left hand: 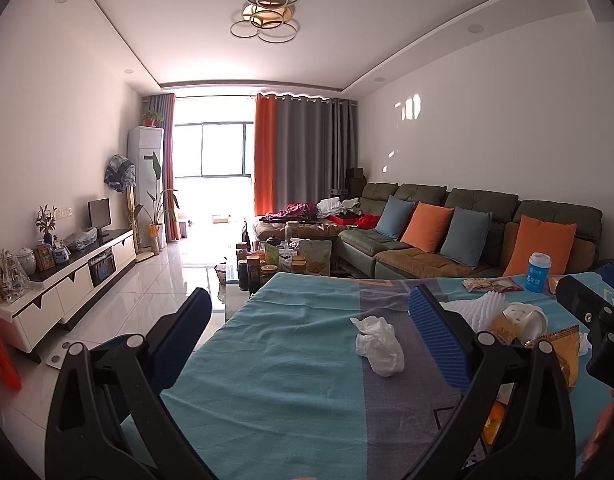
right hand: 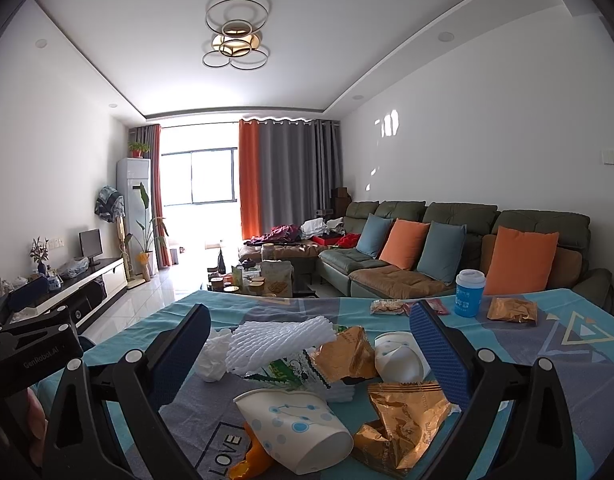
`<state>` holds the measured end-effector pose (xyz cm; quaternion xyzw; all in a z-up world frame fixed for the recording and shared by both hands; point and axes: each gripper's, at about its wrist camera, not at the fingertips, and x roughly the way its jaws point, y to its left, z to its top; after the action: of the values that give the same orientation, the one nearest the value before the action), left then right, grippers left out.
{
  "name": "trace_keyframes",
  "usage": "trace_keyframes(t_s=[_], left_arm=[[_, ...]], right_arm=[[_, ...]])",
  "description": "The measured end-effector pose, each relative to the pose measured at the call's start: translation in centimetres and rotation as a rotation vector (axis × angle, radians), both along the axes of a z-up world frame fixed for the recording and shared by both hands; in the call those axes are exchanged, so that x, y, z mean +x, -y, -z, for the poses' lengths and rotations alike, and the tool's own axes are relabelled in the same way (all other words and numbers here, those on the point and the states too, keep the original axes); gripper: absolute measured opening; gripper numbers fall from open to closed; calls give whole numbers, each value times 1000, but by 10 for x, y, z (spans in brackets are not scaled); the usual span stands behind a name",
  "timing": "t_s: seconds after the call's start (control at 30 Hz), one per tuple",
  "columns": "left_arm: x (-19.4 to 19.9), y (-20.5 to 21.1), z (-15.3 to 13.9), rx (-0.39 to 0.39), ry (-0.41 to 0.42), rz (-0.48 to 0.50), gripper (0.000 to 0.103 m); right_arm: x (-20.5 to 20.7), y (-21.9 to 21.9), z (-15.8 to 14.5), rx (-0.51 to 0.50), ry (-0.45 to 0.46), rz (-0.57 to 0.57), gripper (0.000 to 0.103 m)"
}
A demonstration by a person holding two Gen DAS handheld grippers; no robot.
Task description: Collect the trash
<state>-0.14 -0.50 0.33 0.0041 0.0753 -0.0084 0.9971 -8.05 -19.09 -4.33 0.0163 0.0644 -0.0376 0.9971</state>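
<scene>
A crumpled white tissue (left hand: 379, 342) lies on the blue tablecloth (left hand: 291, 360), between the fingers of my open, empty left gripper (left hand: 307, 320) and nearer the right one. My right gripper (right hand: 309, 334) is open and empty over a trash pile: white foam fruit net (right hand: 279, 340), gold snack wrappers (right hand: 403, 420), a tipped paper cup (right hand: 303, 428), a white crushed cup (right hand: 399, 358), a green printed bag (right hand: 291, 372) and a tissue (right hand: 213, 356). A gold wrapper (right hand: 513, 310) and a small packet (right hand: 387, 306) lie farther back.
A blue lidded cup (right hand: 470, 293) stands upright at the table's far side. Beyond it is a green sofa (right hand: 447, 248) with cushions and a cluttered coffee table (left hand: 275, 264). A TV cabinet (left hand: 75, 284) lines the left wall.
</scene>
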Motion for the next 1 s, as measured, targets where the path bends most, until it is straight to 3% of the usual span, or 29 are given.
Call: trace_keyframes(t_s=[1.0], left_arm=[[1, 0, 2, -5, -2, 4, 97]], right_arm=[[0, 1, 0, 4, 5, 2, 96]])
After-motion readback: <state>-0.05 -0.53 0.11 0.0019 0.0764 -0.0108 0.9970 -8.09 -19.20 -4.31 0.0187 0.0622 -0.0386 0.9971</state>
